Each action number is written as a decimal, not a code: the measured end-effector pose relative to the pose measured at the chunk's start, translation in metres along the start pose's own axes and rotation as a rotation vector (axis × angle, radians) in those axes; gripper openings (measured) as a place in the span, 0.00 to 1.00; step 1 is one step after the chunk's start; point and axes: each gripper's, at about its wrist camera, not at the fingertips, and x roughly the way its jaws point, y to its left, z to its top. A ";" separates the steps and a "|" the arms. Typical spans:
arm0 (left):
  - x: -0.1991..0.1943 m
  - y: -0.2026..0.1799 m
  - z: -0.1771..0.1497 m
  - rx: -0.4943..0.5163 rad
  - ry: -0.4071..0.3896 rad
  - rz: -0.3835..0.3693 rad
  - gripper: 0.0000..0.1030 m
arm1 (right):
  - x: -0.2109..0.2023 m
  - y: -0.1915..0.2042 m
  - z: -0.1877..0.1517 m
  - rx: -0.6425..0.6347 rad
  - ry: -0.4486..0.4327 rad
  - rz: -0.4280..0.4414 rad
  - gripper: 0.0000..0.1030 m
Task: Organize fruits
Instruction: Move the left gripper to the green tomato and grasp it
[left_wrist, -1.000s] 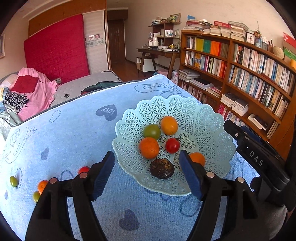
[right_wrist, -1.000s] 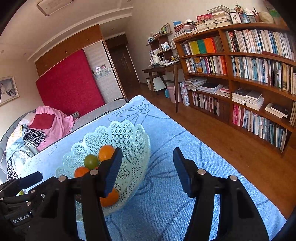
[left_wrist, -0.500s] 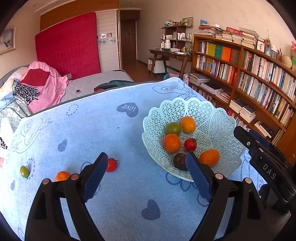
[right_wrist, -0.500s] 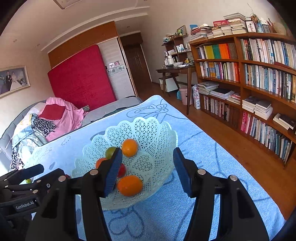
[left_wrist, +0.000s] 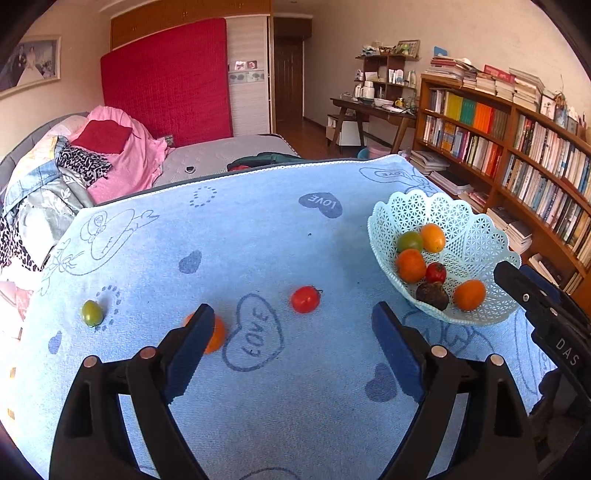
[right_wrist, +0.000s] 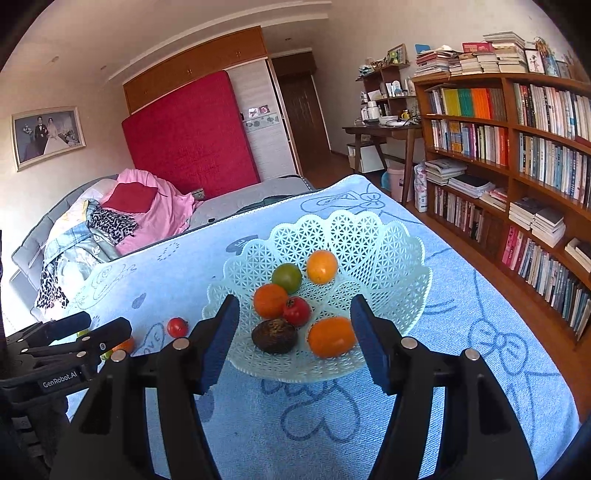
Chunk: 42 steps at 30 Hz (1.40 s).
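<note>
Left wrist view: the left gripper hangs with jaws released above the blue-clothed worktop. A red tomato, an orange fruit and a green tomato lie near its near left edge; the basket sits right.

Right wrist view: the right gripper, jaws released, hovers over the basket holding six fruits.

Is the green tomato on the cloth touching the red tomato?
No, the green tomato lies far left of the red tomato, with blue cloth between them.
</note>
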 end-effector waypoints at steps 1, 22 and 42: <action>-0.001 0.006 -0.002 -0.006 0.003 0.008 0.84 | 0.000 0.005 -0.001 -0.006 0.002 0.005 0.62; 0.023 0.100 -0.039 -0.106 0.105 0.118 0.73 | 0.011 0.062 -0.022 -0.093 0.104 0.092 0.62; 0.045 0.108 -0.043 -0.103 0.115 0.060 0.37 | 0.037 0.093 -0.034 -0.141 0.205 0.158 0.62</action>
